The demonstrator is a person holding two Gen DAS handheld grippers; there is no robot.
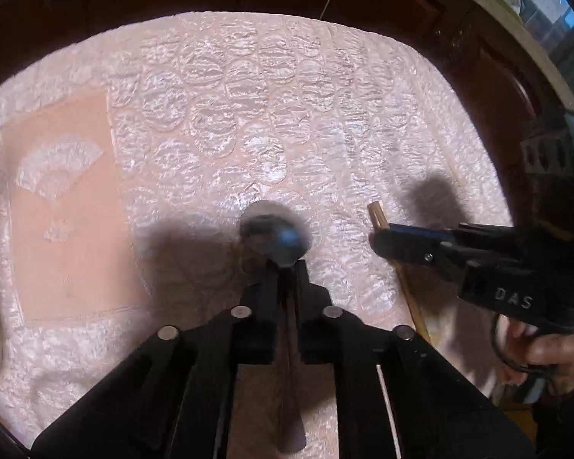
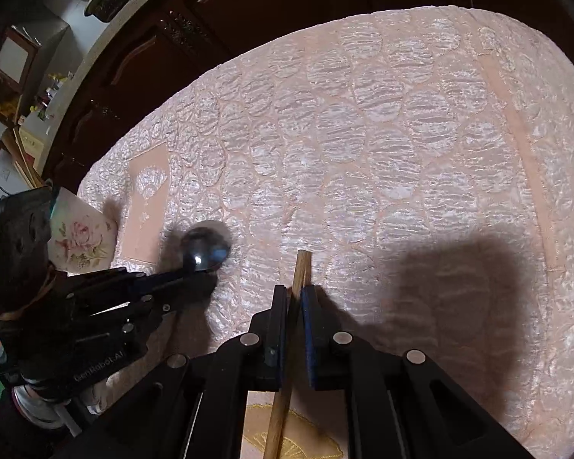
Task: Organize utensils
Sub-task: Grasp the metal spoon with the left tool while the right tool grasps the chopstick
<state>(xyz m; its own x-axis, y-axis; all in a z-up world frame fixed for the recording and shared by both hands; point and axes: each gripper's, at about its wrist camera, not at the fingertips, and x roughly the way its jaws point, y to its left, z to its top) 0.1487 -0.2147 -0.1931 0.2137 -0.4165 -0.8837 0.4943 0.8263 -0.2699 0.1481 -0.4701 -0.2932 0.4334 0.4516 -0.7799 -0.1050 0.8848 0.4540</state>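
Left gripper [image 1: 287, 267] clamped tight on the thin handle of a metal spoon [image 1: 274, 237], bowl poking out just past the fingertips and blurred, held over the pink embossed tablecloth [image 1: 248, 114] — same spoon plain in the right wrist view, with a floral-printed cup [image 2: 82, 243] just left of it. Right gripper [image 2: 295, 292] closed on wooden chopsticks [image 2: 300, 267] — squared tips jutting beyond the pads, shafts running back near between the fingers. Held side by side over the cloth, spoon left, chopsticks right, dark carved wooden cabinet [image 2: 210, 19] along the far edge.
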